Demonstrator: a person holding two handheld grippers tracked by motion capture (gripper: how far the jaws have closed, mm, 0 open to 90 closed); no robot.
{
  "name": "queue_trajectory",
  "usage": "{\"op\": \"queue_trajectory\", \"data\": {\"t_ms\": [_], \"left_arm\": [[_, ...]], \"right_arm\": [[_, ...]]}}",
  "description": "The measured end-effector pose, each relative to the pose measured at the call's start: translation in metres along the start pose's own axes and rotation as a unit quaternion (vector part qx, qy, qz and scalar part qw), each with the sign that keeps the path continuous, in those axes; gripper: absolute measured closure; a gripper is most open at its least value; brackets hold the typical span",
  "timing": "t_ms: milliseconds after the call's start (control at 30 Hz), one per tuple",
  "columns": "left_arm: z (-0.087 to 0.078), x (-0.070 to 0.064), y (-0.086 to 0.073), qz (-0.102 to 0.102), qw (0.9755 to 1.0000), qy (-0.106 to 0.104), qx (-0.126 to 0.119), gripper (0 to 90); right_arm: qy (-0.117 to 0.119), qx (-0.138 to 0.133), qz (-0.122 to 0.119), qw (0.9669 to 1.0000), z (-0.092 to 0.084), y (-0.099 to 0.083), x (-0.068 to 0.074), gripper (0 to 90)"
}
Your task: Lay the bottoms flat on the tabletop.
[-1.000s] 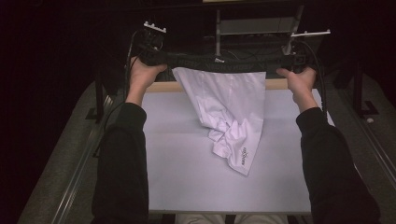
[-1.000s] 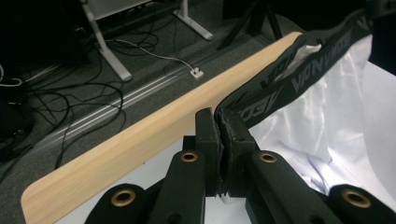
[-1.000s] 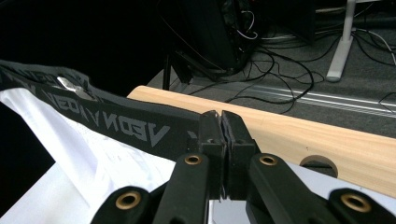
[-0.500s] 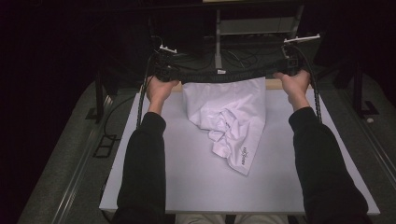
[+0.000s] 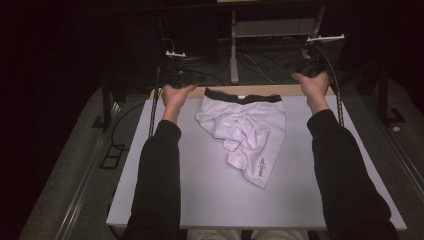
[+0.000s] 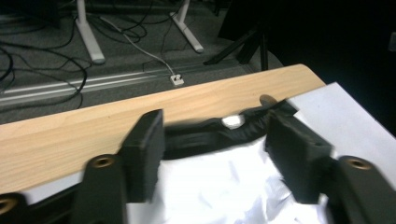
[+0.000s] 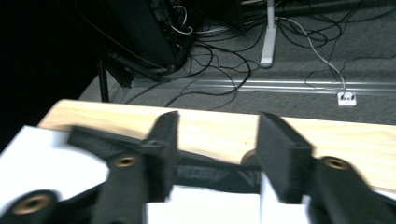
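Your left gripper (image 6: 215, 154) & right gripper (image 7: 217, 156) have just been opening; both jaws stand apart, holding nothing, over the dark waistband of the white cotton shorts (image 5: 245, 127) lying on the grey table (image 5: 200, 200)

from above our side we look forward and down over the whole table (image 5: 210, 200). each gripper view sits low and close at its far edge, facing the floor beyond; both share the waistband (image 6: 210, 135).
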State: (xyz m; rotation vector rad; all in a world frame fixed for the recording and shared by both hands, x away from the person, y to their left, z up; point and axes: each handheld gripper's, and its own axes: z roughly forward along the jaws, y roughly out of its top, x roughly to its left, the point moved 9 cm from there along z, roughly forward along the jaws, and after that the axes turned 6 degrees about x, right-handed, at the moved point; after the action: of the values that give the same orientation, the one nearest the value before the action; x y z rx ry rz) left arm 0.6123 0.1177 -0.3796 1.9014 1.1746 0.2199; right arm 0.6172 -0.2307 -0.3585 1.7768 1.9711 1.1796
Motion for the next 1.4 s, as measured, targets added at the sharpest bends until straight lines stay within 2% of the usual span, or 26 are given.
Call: {"op": "queue_trajectory", "data": {"t_ms": [67, 100, 133, 167, 233, 367, 400, 500, 600, 767, 867, 1067, 1133, 1267, 1367, 1400], "left_arm": [[0.000, -0.002, -0.008, 0.005, 1.0000, 0.001, -0.005, 29.9], [-0.001, -0.004, -0.012, 0.005, 0.9999, -0.008, -0.007, 29.1], [-0.001, -0.006, -0.018, 0.005, 0.9998, -0.018, -0.006, 26.0], [-0.001, -0.009, -0.023, 0.007, 0.9997, -0.025, -0.004, 26.0], [-0.002, -0.014, -0.030, 0.014, 0.9995, -0.029, 0.000, 22.3], [-0.008, -0.030, -0.043, 0.028, 0.9982, -0.051, -0.016, 16.2], [-0.010, -0.035, -0.045, 0.034, 0.9978, -0.054, -0.021, 14.1], [-0.015, -0.043, -0.050, 0.050, 0.9971, -0.049, -0.031, 12.3], [-0.020, -0.054, -0.055, 0.055, 0.9956, -0.062, -0.045, 10.5], [-0.022, -0.067, -0.062, 0.059, 0.9940, -0.072, -0.057, 0.0], [-0.025, -0.073, -0.066, 0.061, 0.9931, -0.076, -0.065, 0.0], [-0.032, -0.079, -0.077, 0.073, 0.9924, -0.076, -0.063, 0.0], [-0.036, -0.082, -0.083, 0.069, 0.9919, -0.083, -0.067, 0.0], [-0.043, -0.087, -0.094, 0.068, 0.9907, -0.089, -0.078, 0.0], [-0.047, -0.092, -0.104, 0.069, 0.9900, -0.095, -0.077, 0.0], [-0.049, -0.094, -0.108, 0.070, 0.9898, -0.100, -0.074, 0.0]], "right_arm": [[0.014, 0.011, 0.009, 0.9998, 0.000, -0.012, -0.002, 36.7], [0.020, 0.010, 0.013, 0.9997, 0.000, -0.016, -0.004, 35.3], [0.047, 0.008, 0.026, 0.9985, -0.002, -0.030, -0.005, 29.2], [0.047, 0.008, 0.026, 0.9985, -0.002, -0.030, -0.005, 29.2], [0.058, 0.015, 0.025, 0.9979, -0.003, -0.043, -0.007, 23.6], [0.071, 0.023, 0.020, 0.9970, -0.007, -0.067, -0.009, 13.6], [0.071, 0.029, 0.017, 0.9969, -0.008, -0.073, -0.009, 12.9], [0.060, 0.041, -0.008, 0.9974, -0.015, -0.096, -0.010, 1.6], [0.061, 0.039, -0.013, 0.9973, -0.019, -0.105, -0.010, 0.6], [0.066, 0.043, -0.021, 0.9967, -0.028, -0.125, -0.009, 0.0], [0.074, 0.044, -0.022, 0.9961, -0.030, -0.132, -0.008, 0.0], [0.083, 0.042, -0.020, 0.9955, -0.038, -0.148, -0.005, 0.0], [0.092, 0.036, -0.026, 0.9948, -0.043, -0.157, -0.003, 0.0], [0.094, 0.034, -0.027, 0.9946, -0.046, -0.165, -0.001, 0.0], [0.099, 0.027, -0.024, 0.9944, -0.050, -0.174, 0.001, 0.0], [0.093, 0.035, -0.029, 0.9946, -0.050, -0.181, 0.001, 0.0]]}}
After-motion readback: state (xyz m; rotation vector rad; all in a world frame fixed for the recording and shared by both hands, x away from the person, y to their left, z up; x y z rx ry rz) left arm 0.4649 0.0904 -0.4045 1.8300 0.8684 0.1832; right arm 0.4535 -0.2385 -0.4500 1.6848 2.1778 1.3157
